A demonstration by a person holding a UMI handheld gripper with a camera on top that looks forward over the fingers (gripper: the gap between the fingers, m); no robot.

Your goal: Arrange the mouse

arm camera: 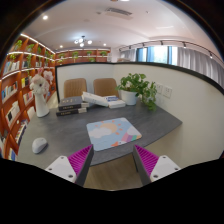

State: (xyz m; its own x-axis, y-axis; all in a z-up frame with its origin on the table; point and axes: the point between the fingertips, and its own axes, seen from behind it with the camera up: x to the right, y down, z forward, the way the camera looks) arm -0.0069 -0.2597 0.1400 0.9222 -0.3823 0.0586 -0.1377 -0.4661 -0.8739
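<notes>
Two jaws (pixel 113 160) gape level above the table (pixel 150 128), mouse (pixel 40 145) well aside

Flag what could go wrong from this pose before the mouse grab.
1. The mouse lies off to the side of the open gripper, near the table edge, not between the fingers; a clumsy approach could nudge it off.
2. The mouse pad sits just ahead of the fingers; a low sweep might catch its edge and shift it.
3. The stacked books and potted plant stand beyond, limiting overshoot room.
</notes>
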